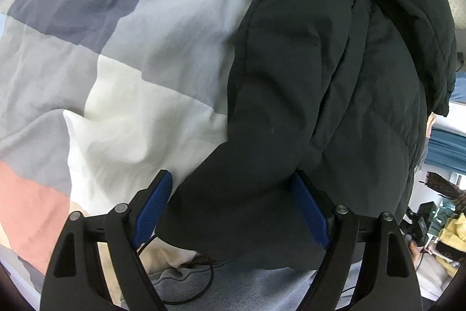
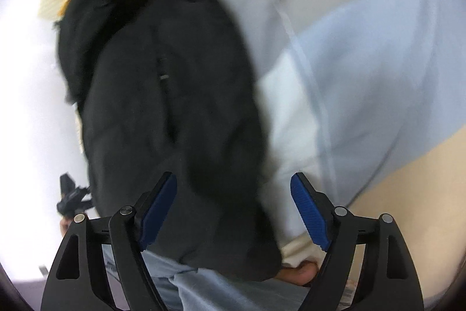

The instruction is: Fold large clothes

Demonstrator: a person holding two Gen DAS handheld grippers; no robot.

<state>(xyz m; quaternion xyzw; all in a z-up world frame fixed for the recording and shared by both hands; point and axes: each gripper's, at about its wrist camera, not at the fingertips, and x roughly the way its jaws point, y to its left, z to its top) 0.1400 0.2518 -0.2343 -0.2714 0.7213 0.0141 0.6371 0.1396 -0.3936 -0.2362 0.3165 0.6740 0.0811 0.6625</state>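
Left wrist view has the black puffy quilted jacket lying on the bed's pastel patchwork quilt, its bulky hem end between the left gripper's spread jaws (not pinched). It looks soft, light and slippery, so I'd grab a seam or hem. Right wrist view is blurry, but it shows the right gripper gaping too, plus a pocket zip.

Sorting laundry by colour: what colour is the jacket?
Black, a puffy jacket; clearest in the left wrist view.
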